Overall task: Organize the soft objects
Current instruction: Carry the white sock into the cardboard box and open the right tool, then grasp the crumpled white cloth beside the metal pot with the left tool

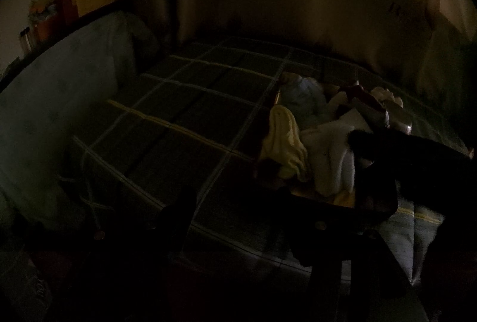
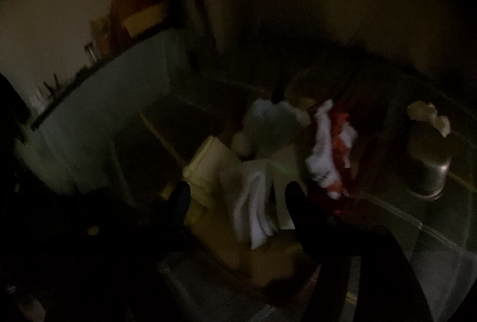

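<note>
The right hand-held gripper (image 2: pixel 237 196), spread and pinching nothing, hovers just above the white cloth (image 2: pixel 256 202) in the box (image 2: pixel 268 265) on the bed (image 1: pixel 184 113), nearer than the half-spread left hand-held gripper (image 1: pixel 235 202).

The bed cover (image 1: pixel 184 113) is woven cloth, matt, with a check of pale lines on dark ground. The yellow cloth (image 1: pixel 286 140) looks soft and a little fluffy, with folds. The white cloth (image 2: pixel 256 202) is thin, smooth fabric, much creased. The red and white cloth (image 2: pixel 328 155) is also soft fabric. The box (image 2: pixel 268 259) looks like brown matt cardboard. The round container (image 2: pixel 429 173) looks like metal, with a dull shine.
</note>
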The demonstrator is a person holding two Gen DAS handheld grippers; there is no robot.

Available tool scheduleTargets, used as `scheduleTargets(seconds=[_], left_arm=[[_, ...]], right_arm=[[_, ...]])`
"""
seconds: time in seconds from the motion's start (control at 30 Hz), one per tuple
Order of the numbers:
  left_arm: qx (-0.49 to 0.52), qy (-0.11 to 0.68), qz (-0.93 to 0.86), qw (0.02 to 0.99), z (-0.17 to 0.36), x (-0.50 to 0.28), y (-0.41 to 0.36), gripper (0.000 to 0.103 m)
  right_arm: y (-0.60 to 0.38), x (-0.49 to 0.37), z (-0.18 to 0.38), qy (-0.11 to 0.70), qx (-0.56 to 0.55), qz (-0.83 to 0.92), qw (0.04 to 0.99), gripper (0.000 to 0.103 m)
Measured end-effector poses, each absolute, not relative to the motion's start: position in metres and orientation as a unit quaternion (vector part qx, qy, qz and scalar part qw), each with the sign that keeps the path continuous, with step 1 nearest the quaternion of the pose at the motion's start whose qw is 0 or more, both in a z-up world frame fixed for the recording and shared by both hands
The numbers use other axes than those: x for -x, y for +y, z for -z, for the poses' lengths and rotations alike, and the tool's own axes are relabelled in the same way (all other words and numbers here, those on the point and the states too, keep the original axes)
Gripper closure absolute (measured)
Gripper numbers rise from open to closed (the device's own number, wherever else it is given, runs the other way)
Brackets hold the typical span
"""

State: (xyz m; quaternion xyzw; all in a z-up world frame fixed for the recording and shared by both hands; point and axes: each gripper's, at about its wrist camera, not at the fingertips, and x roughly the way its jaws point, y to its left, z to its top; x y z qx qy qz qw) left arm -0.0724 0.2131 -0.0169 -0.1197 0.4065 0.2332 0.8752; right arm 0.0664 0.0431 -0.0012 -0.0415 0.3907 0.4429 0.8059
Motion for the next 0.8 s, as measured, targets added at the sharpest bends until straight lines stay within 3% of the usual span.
scheduleTargets(seconds=[0.17, 0.63, 0.8], left_arm=[[0.111, 0.403, -0.236, 0.877, 0.016, 0.073, 0.21, 0.046], [0.054, 0.395, -0.205, 0.894, -0.014, 0.062, 0.177, 0.046], [0.027, 0.397, -0.146, 0.906, -0.054, 0.023, 0.149, 0.046]], right_arm=[[-0.032, -0.062, -0.007, 0.361, 0.001, -0.379, 0.852, 0.034], [-0.285, -0.155, 0.06, 0.43, 0.048, -0.059, 0.9, 0.033], [-0.326, -0.169, 0.079, 0.439, 0.011, -0.031, 0.898, 0.022]])
